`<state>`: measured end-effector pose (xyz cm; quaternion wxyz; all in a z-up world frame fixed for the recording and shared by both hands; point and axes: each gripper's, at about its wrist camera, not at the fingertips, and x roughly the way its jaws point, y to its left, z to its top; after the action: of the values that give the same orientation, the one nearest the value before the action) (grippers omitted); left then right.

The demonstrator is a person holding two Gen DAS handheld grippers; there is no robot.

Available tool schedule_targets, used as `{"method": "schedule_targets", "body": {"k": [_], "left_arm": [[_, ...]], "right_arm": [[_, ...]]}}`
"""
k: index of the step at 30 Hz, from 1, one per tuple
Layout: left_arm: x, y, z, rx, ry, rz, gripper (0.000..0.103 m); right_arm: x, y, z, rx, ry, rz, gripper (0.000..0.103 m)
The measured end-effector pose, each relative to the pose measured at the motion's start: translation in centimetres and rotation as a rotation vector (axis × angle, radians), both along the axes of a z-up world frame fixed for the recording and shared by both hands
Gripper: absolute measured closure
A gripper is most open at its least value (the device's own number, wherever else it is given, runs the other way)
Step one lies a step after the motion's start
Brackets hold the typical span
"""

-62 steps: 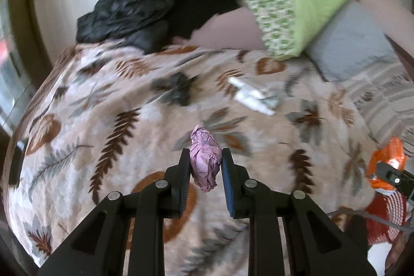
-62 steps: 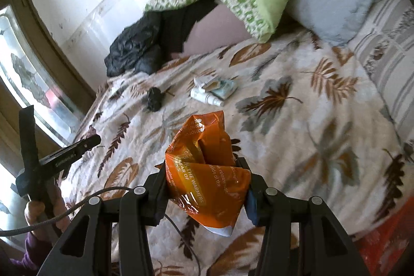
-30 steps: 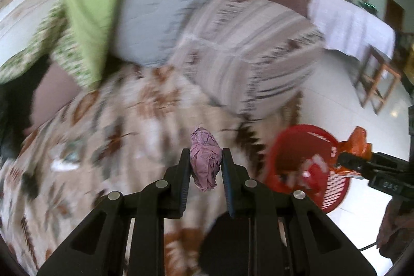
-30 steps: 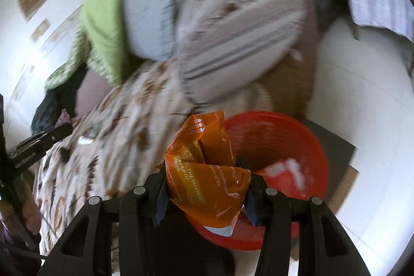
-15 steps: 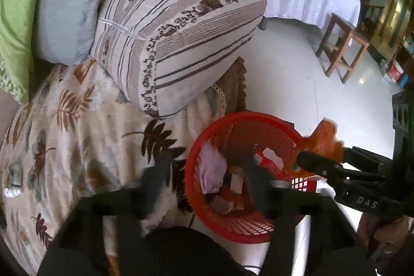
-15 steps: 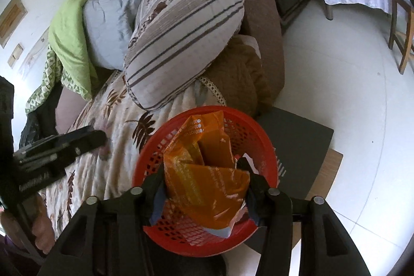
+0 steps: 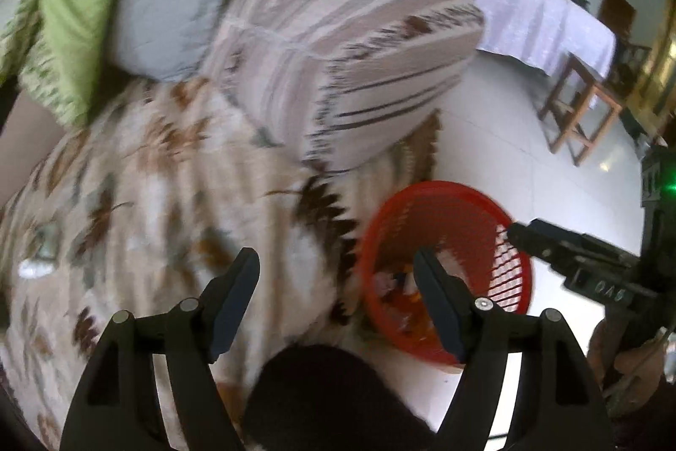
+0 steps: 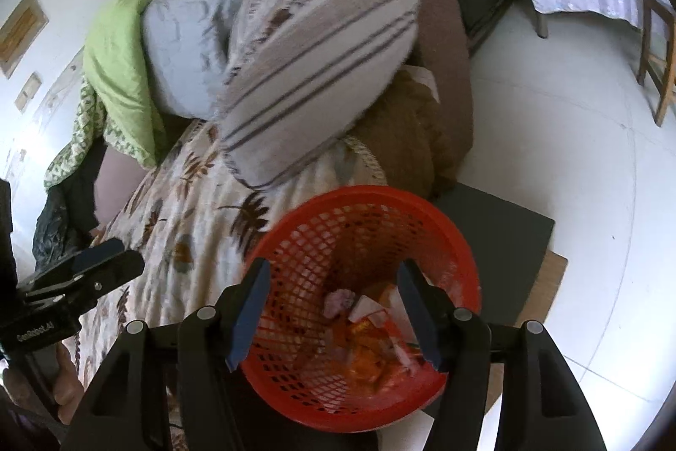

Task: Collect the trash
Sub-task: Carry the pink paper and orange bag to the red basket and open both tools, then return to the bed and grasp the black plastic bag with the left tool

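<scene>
Both jaws have just been opening and stand empty, right gripper (image 8: 331, 307) over the red basket (image 8: 295, 235), left gripper (image 7: 338, 299) nearer the bedspread (image 7: 160, 206), whose far-side litter could get overlooked

Daylight, bright and even. Left wrist view heavily motion-blurred across the leaf-patterned cream bedspread (image 7: 160, 206) and striped beige pillow (image 7: 338, 62). Right wrist view sharper. Glare on glossy white floor tiles (image 8: 570, 163). Fisheye bending, dark vignetted corners.
</scene>
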<state>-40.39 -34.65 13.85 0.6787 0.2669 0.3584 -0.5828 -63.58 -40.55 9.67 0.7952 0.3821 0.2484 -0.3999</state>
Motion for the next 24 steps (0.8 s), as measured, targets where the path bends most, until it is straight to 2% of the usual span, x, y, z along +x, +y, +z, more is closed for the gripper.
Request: {"method": "schedule_targets", "body": {"k": [11,20,24], "left_arm": [[10.7,10.2,1.2,-0.010,-0.136,0.312,0.028],[24.6,20.2,0.7,0.003,-0.142,0.684,0.028],[31.5,23.9,-0.4,0.033,-0.148,0.820,0.019]], "right_arm": [[8.9,3.5,2.3,-0.053,0.013,0.214,0.033],[20.0,8.5,3.0,-0.090,0.040,0.490,0.032],[24.8,10.3,2.9,-0.094,0.042,0.594,0.031]]}}
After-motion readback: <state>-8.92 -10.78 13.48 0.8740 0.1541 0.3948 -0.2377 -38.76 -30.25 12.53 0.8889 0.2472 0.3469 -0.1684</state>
